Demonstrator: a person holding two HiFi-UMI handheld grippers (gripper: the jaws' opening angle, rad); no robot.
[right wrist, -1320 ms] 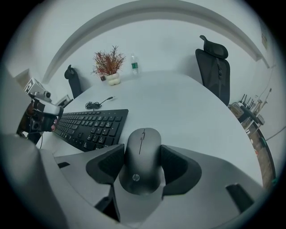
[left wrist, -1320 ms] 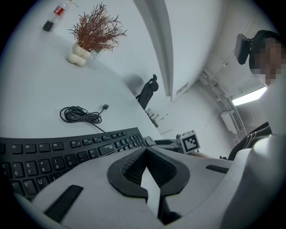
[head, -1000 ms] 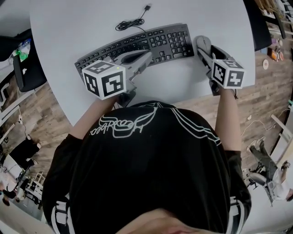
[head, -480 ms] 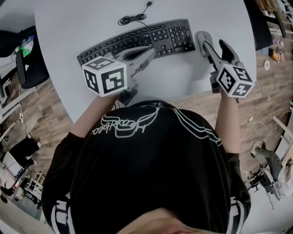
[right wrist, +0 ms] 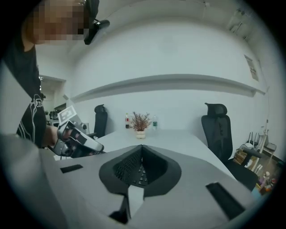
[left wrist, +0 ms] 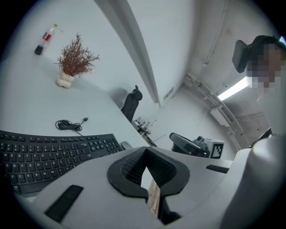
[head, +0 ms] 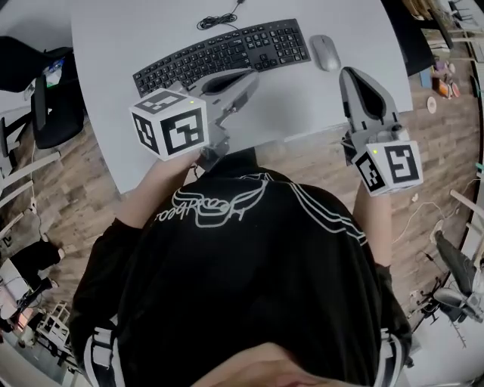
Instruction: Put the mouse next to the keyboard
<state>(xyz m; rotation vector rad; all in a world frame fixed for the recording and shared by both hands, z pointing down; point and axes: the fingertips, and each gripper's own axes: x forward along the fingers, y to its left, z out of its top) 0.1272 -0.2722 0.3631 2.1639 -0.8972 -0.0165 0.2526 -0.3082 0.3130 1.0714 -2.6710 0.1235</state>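
Note:
The black keyboard [head: 227, 49] lies on the white table [head: 302, 106], and the grey mouse [head: 325, 51] rests just past its right end, apart from both grippers. My right gripper [head: 349, 73] hangs over the table's front edge, pulled back from the mouse. Its jaws have just been closing and now stand shut with nothing between them, as the right gripper view [right wrist: 142, 146] shows. My left gripper [head: 249, 75] hovers in front of the keyboard, shut and empty [left wrist: 146, 154]. The left gripper view shows the keyboard [left wrist: 53, 154] and the mouse [left wrist: 126, 145] beyond its jaws.
The keyboard's coiled cable [head: 215, 21] lies behind it. A potted dry plant [left wrist: 71, 67] and a bottle [left wrist: 44, 42] stand at the table's far side. Black office chairs [right wrist: 219, 129] stand round the table, one at the left [head: 45, 106]. Wooden floor lies below the table's edge.
The right gripper came off the mouse, drew back toward the person, rose, and its jaws went from open to shut. The left gripper lifted a little. The mouse stays beside the keyboard.

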